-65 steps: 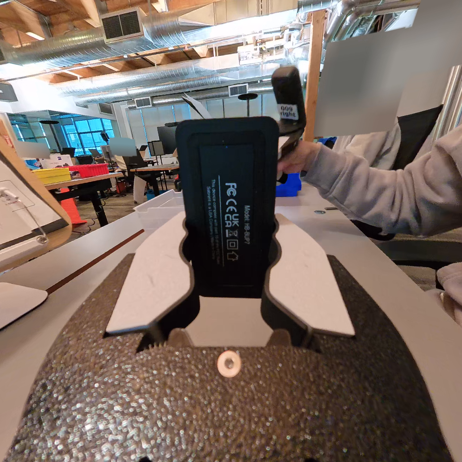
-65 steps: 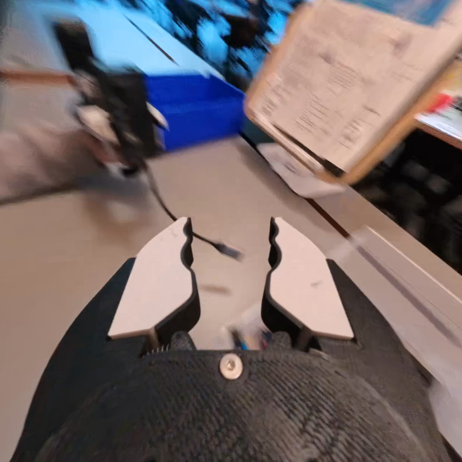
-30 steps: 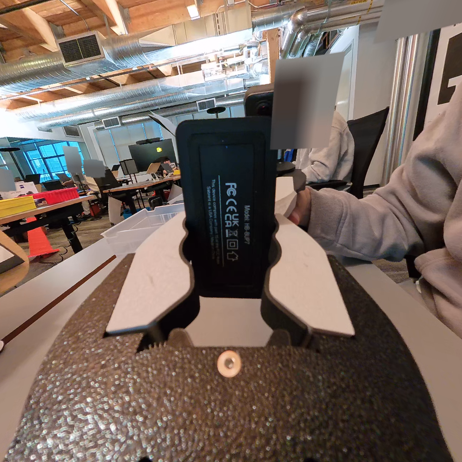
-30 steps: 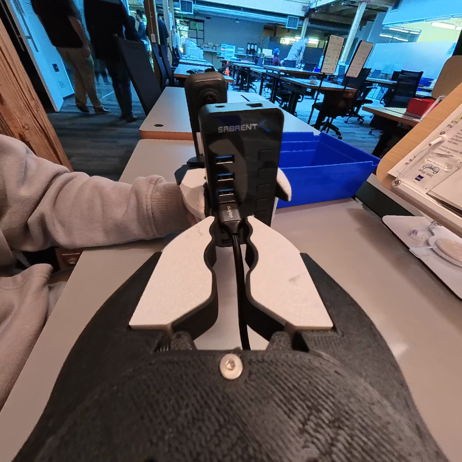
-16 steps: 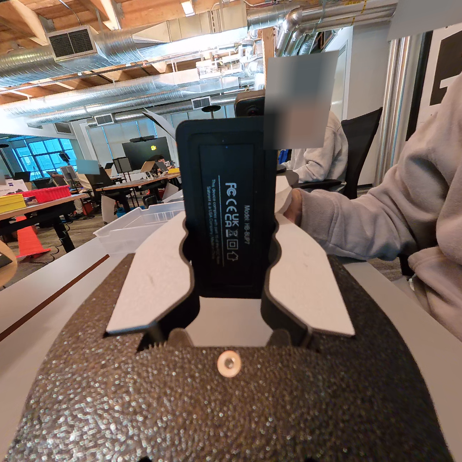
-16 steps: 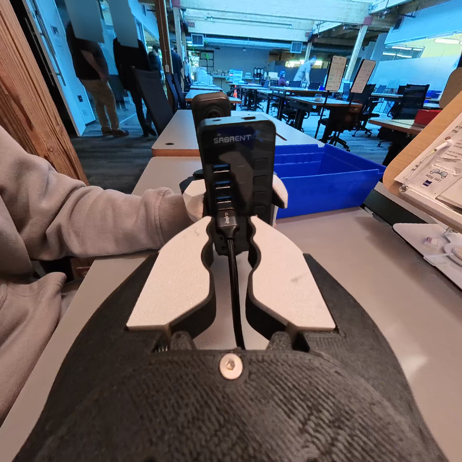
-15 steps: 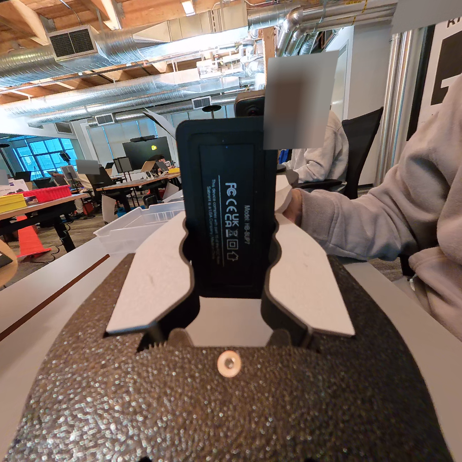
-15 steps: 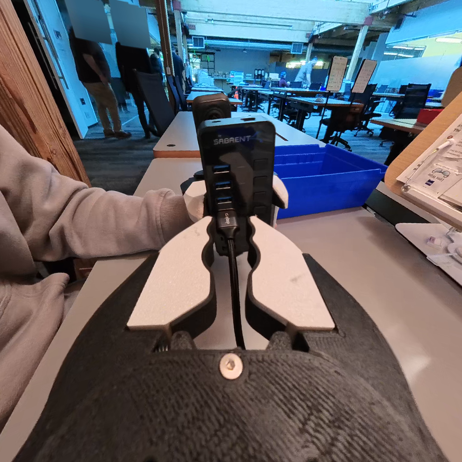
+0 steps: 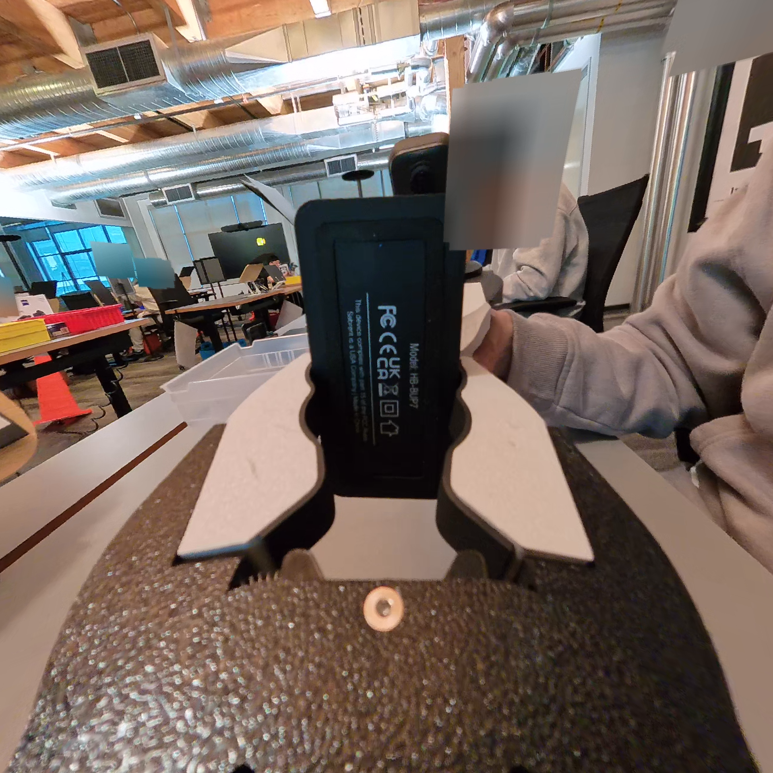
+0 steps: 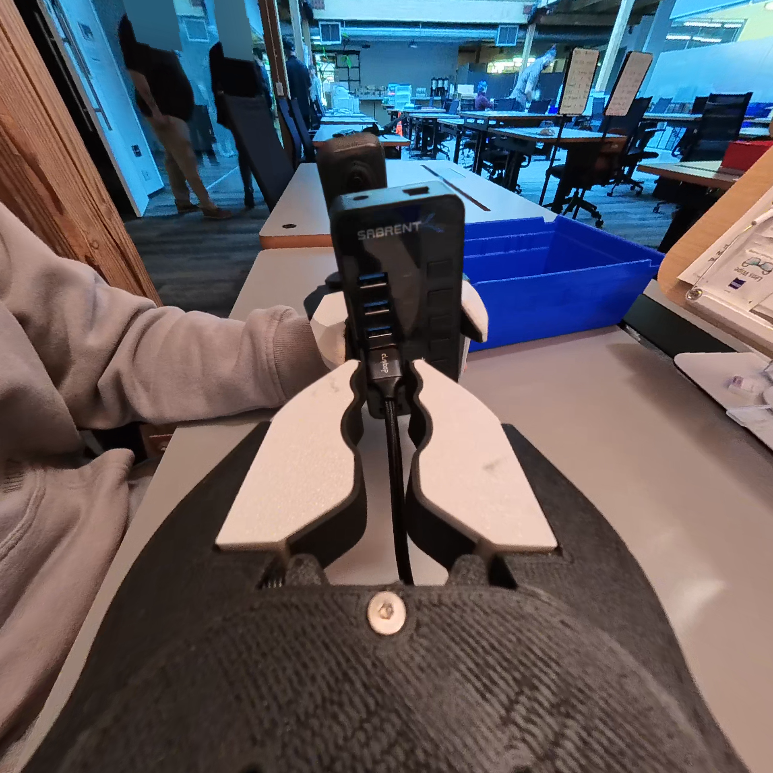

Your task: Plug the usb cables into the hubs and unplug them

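Note:
My left gripper [image 9: 382, 385] is shut on a black USB hub [image 9: 378, 334] and holds it upright above the table, its labelled back toward the left wrist view. The right wrist view shows the hub's front [image 10: 401, 267] with a column of blue ports. My right gripper [image 10: 385, 372] is shut on the black USB cable plug [image 10: 384, 370], which sits in a lower port of the hub. The braided cable [image 10: 397, 481] runs back between the right fingers. The left gripper's white fingers [image 10: 474, 311] clasp the hub's sides. The right gripper's fingertip [image 9: 474, 322] shows behind the hub.
A blue bin [image 10: 552, 276] stands on the grey table [image 10: 585, 418] behind the hub. A clear plastic tray [image 9: 234, 376] sits behind the hub in the left wrist view. A wooden clipboard stand with papers [image 10: 728, 259] is at the right. A person's grey sleeves [image 10: 146, 355] flank the grippers.
About two seconds ago my right gripper was open and the cable lay loose on the table. It then shut on the plug at the hub. In the last second little has moved.

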### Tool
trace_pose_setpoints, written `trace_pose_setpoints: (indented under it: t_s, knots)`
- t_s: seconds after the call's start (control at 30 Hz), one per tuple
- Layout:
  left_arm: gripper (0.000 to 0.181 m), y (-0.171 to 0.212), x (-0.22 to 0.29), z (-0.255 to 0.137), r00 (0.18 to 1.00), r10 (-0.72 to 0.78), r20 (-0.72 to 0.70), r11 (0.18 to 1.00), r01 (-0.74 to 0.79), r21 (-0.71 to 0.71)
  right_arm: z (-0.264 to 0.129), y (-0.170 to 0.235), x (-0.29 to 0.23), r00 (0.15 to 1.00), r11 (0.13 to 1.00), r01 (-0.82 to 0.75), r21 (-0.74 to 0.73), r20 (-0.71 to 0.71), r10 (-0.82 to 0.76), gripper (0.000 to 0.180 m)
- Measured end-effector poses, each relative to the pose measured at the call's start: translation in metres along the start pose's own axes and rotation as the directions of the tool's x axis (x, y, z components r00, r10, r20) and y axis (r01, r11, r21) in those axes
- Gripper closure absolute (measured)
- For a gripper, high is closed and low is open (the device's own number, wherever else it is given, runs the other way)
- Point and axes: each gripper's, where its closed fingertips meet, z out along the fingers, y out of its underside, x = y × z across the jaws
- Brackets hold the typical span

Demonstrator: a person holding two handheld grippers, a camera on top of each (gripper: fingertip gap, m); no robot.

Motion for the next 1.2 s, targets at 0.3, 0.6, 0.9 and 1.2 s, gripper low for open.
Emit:
trace_pose_setpoints:
  t_s: [0.3,0.6,0.9,1.2]
  knots:
    - [0.121,-0.004,-0.002,-0.002,1.0,0.019,0.018,0.999,-0.019,-0.032,-0.001,-0.004,0.001,1.0,0.999,0.013,-0.046,-0.019,-0.014,0.161]
    - [0.121,-0.056,-0.038,-0.069,0.976,0.004,0.216,0.978,-0.049,0.203,-0.079,-0.045,0.016,0.992,0.992,0.037,0.12,-0.128,-0.021,0.162]
    - [0.121,-0.027,-0.026,-0.038,0.994,-0.04,0.104,0.989,0.025,0.144,-0.182,-0.146,0.026,0.871,0.919,0.33,0.216,-0.445,-0.208,0.163]
    - [0.121,-0.013,-0.019,-0.026,0.997,-0.05,0.061,0.995,0.045,0.087,-0.248,-0.043,0.125,0.698,0.996,0.089,-0.018,-0.712,-0.076,0.163]
